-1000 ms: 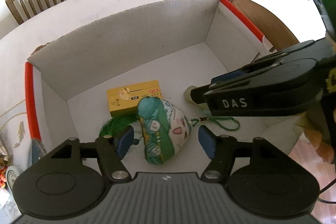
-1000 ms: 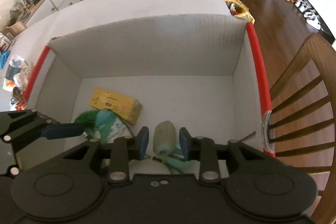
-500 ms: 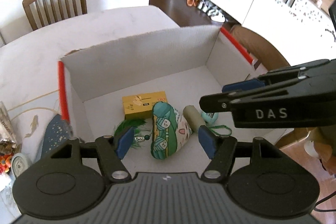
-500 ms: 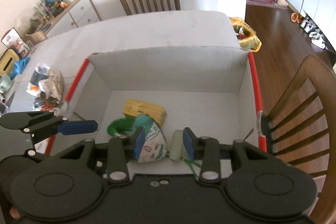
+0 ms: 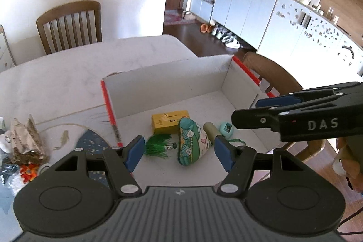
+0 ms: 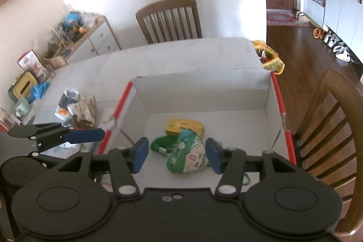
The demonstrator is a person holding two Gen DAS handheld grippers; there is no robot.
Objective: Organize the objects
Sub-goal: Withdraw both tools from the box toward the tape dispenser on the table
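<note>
Right now both your tongs gape wide and hold nothing: the left tongs and right tongs hang above the box at mid-frame on the tabletop. Inside lie the pouch, yellow carton, green tassel, and roll.

wooden chair behind white table, yellow bag on floor, white cabinets
</note>
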